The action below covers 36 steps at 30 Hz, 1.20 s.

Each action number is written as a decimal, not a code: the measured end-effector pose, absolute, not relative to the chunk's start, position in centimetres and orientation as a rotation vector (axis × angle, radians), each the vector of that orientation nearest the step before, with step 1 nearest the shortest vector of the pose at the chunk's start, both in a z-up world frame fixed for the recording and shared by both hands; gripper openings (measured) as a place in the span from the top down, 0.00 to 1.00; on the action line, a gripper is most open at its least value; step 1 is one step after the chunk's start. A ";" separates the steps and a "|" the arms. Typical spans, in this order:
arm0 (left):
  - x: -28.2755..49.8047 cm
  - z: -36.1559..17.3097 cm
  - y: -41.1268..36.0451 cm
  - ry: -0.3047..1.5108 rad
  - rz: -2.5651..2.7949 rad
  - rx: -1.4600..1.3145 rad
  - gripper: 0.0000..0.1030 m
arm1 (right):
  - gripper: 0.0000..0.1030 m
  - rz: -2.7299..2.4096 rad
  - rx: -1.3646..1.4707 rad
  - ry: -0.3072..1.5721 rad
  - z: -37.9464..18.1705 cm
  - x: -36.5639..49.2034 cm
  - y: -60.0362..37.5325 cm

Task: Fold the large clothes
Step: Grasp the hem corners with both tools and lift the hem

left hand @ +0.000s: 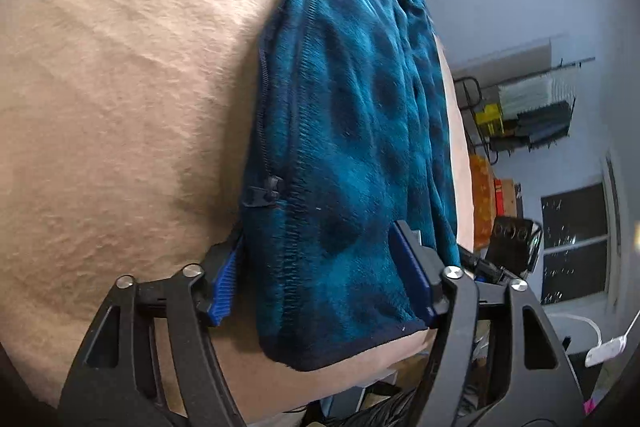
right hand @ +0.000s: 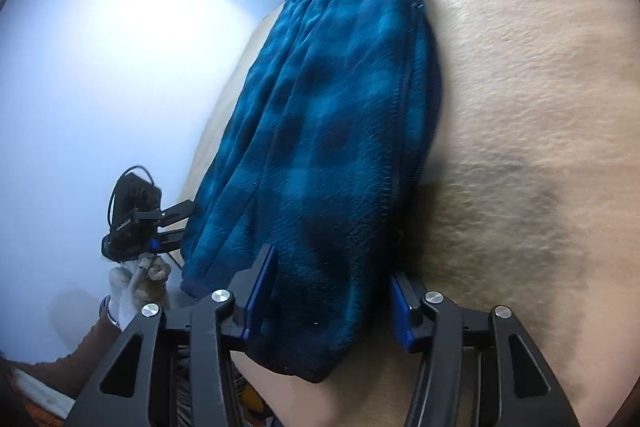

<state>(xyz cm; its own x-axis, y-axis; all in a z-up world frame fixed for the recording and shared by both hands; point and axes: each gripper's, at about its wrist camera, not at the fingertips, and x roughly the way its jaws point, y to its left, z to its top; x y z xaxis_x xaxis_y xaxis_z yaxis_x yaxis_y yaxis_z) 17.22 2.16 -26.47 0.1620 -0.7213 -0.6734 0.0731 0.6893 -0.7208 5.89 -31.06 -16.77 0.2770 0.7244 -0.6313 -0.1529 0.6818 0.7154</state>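
Teal-and-navy checked fleece garment with a dark zipper (left hand: 352,131) (right hand: 332,131): folded lengthwise into a long narrow strip, lying on a beige textured bed cover (left hand: 120,107) (right hand: 520,127), running from the near edge away toward the far side. Zipper pull (left hand: 266,191) on the strip's left edge, near end. Dark-bound hem nearest the cameras.

Left claw (left hand: 324,275): black frame, blue ribbed pads, spread, one pad on each side of the garment's near end; left pad just beside the zipper edge, right pad lying against the fleece; no pinch visible.

Right claw (right hand: 328,301): same build, spread, astride the near hem; left pad on top of the fleece, right pad at the edge next to the bed cover; firm pressing not discernible.

Also seen from the right wrist: the other claw's camera block (right hand: 134,217), far left, held by a hand in a pale glove (right hand: 138,279).

Background, right of the left wrist view: wire wall rack (left hand: 528,107), dark window (left hand: 576,243).
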 end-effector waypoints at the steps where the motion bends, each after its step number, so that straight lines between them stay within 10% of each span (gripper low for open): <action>1: 17.0 -26.5 1.8 1.306 -0.632 -0.607 0.44 | 0.47 0.647 0.595 1.151 -16.7 6.1 -30.7; 6: 16.0 -25.7 0.4 1.296 -0.640 -0.490 0.51 | 0.53 0.706 0.596 1.179 -17.1 6.5 -28.9; 11: 16.0 -25.2 -0.1 1.299 -0.663 -0.542 0.79 | 0.76 0.738 0.571 1.185 -16.8 6.7 -26.9; 36: 26.0 -15.1 -2.1 1.230 -0.779 -0.622 0.86 | 0.84 0.669 0.630 0.988 -10.1 12.3 -28.1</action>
<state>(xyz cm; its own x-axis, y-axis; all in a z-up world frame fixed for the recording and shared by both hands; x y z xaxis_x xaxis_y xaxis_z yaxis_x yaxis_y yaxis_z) 26.02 -2.12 -15.13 0.1439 -0.8008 -0.5813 0.1833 0.5989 -0.7796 12.29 -28.07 -10.12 0.3898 0.7504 -0.5338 -0.2165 0.6381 0.7389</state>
